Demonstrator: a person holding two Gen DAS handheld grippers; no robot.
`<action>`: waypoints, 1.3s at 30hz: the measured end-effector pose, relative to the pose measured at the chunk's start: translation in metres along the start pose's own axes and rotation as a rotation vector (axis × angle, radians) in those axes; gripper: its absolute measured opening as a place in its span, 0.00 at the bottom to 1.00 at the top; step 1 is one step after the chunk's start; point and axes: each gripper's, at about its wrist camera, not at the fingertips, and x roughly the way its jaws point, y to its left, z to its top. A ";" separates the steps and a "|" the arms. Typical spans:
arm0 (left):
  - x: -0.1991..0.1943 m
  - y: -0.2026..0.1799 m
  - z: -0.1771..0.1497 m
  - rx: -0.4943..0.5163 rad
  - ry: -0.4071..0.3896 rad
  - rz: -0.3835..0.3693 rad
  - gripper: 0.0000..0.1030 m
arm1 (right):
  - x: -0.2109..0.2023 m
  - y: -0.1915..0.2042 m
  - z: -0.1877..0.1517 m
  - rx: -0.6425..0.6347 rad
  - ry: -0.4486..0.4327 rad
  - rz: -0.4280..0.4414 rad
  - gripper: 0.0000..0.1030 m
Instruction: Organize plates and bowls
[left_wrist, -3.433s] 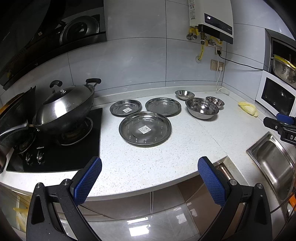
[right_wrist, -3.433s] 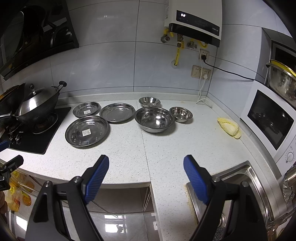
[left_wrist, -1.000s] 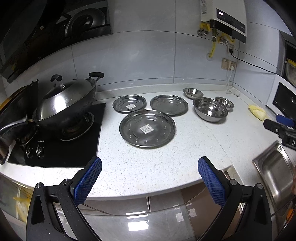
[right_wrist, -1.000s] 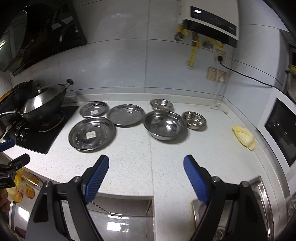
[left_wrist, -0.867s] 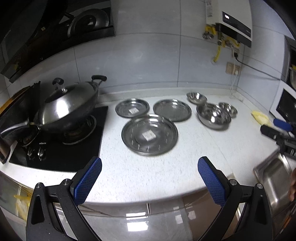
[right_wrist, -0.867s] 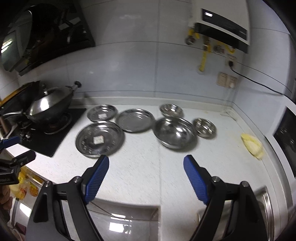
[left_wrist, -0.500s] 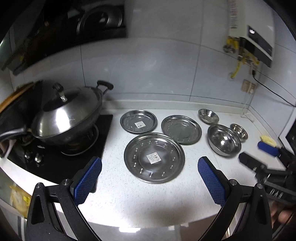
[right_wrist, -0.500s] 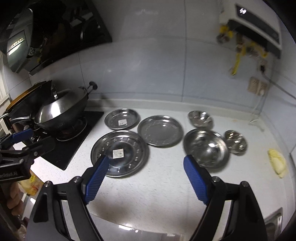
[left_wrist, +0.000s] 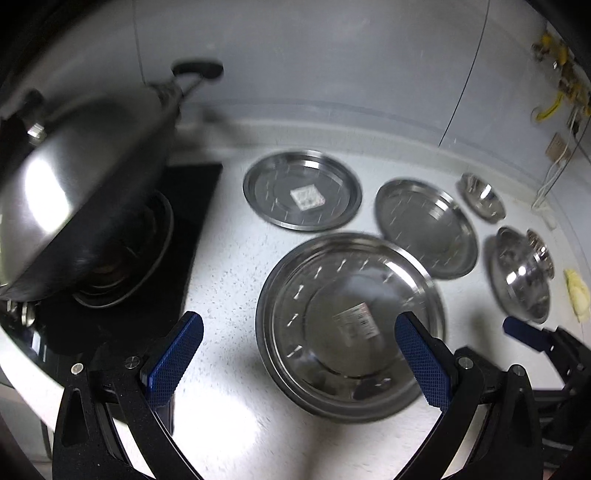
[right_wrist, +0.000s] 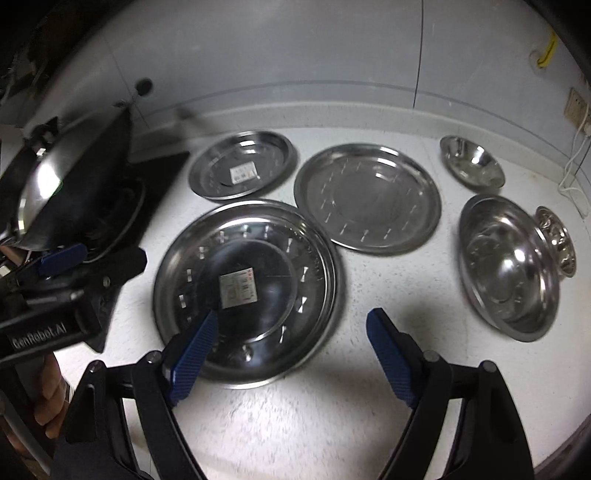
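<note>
- A white speckled countertop (right_wrist: 369, 369) runs along a pale grey tiled wall (right_wrist: 295, 48), and both views are somewhat motion-blurred.
- At the far left a black stove (left_wrist: 110, 325) carries one lidded steel wok (left_wrist: 81, 192) with a black handle.
- Just right of the stove, at the back, lies the small plate (right_wrist: 242, 170), shiny steel with a white sticker in its middle.
- In front of it sits the large plate (right_wrist: 247, 291), the biggest of the three, with a ring of stamped marks and a sticker at its centre; it holds nothing.
- Right of the small plate, the medium plate (right_wrist: 367, 197) lies with its rim almost touching the large plate; it carries no sticker.
- That makes three plates, all flat on the counter and all empty.
- Further right are three bowls: a small bowl (right_wrist: 472, 162) at the back, a large bowl (right_wrist: 508, 266) in front of it, and a tiny bowl (right_wrist: 557, 240) right against the large bowl's right rim. Each is polished steel and empty.
- A yellow lump (left_wrist: 578, 295) lies beyond the bowls at the counter's right end.
- The left gripper (left_wrist: 299, 354) hovers over the large plate's near-left side, its blue pads spread wide with nothing between them.
- The right gripper (right_wrist: 291, 350) hangs over the large plate's near-right rim, likewise spread and empty-handed.
</note>
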 end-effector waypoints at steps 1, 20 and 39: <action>0.009 0.004 -0.001 0.005 0.016 -0.001 0.99 | 0.007 0.001 0.001 0.006 0.012 -0.004 0.80; 0.088 0.019 0.009 -0.017 0.179 -0.032 0.99 | 0.072 -0.007 0.013 0.044 0.143 -0.005 0.80; 0.117 0.031 0.004 -0.110 0.266 -0.022 0.98 | 0.091 -0.027 0.015 0.011 0.189 0.129 0.47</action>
